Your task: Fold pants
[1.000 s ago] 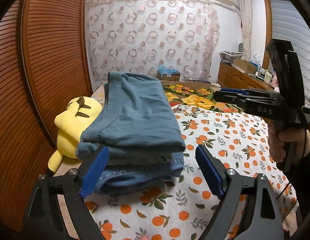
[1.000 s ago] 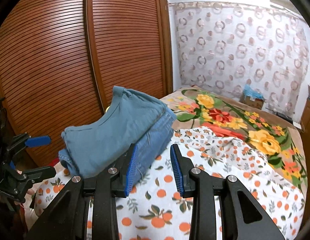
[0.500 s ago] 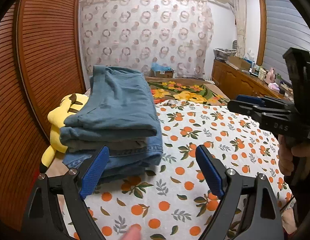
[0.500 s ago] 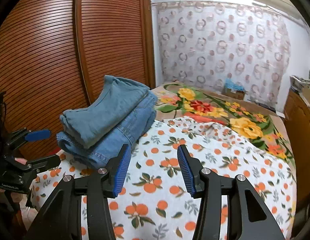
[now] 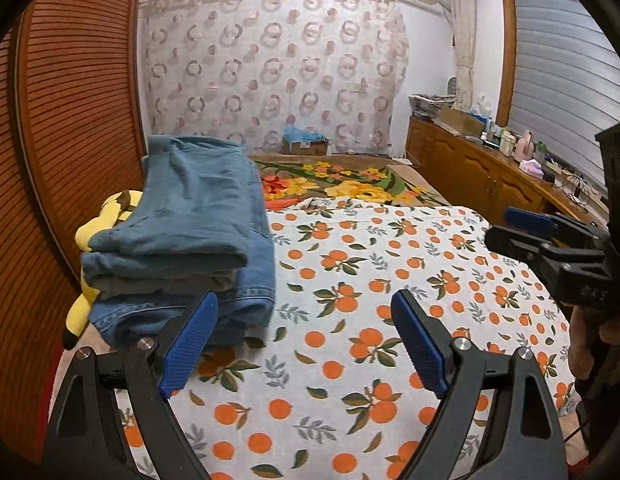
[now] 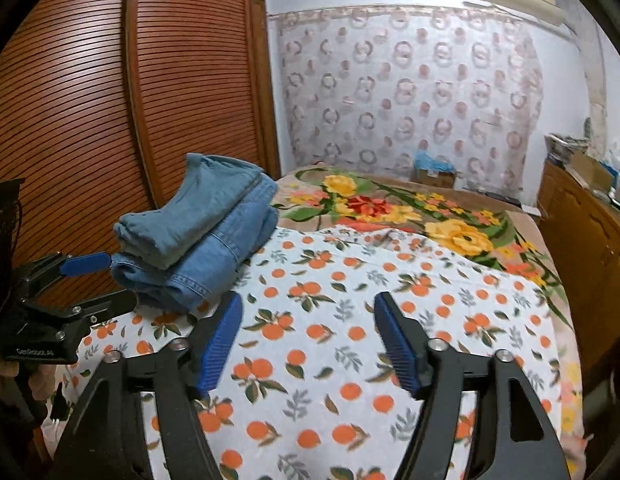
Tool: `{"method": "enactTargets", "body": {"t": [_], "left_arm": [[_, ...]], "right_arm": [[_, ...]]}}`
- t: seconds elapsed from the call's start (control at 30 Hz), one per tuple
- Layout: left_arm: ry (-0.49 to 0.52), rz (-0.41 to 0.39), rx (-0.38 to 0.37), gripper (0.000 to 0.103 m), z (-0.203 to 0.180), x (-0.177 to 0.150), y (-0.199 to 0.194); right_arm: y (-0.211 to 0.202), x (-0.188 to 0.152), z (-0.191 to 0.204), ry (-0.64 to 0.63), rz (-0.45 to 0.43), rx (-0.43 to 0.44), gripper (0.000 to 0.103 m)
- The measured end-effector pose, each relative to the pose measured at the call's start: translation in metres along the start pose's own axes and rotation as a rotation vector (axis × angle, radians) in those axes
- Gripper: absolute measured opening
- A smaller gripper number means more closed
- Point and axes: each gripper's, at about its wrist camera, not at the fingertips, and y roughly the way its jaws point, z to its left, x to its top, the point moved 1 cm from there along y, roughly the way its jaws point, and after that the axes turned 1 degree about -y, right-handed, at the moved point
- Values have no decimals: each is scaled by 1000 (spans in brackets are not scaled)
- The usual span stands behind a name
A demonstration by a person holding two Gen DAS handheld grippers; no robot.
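Note:
A stack of folded pants lies at the left side of the bed, teal pants on top, a grey-green layer under them and blue jeans at the bottom. It also shows in the right wrist view. My left gripper is open and empty, held above the sheet just right of the stack's near end. My right gripper is open and empty over the orange-print sheet, apart from the stack. Each gripper shows in the other's view, the right one and the left one.
The bed has a white orange-print sheet over a floral blanket. A yellow plush toy lies under the stack by the slatted wooden wardrobe. A cluttered wooden cabinet stands at the right, a cardboard box beyond the bed.
Both grippers have pulled back from the stack of pants. The right gripper's jaws have opened wider. The stack lies unmoved.

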Motion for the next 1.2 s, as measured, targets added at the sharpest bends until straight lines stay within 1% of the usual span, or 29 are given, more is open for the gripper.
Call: {"method": "enactTargets", "body": {"t": [0.03,0.2,0.5,0.73,0.97,1.2], "left_arm": [[3,2,-4,89,-4,0,1],[16,3,-24,89,-21,-2,2],[44,-9,-48,89,-49,2,2],[59,-48,-62,89,-64,18,-9],[68,-111,-71,89,-72,35,-31],[73,-151,-64,89,-74,42,-49]], "right_arm": [[-3,-2,0,6,-1,-3,79],[-18,-9,-1,29,-4,-59,82],[-50,-20,-16,84,-29,-138,83],[-69,-18,-14,95,-63,-175,83],[-87,-20,-13,105,-111,-194,83],[-103,-20,-5,99,-162,-206,89]]}}
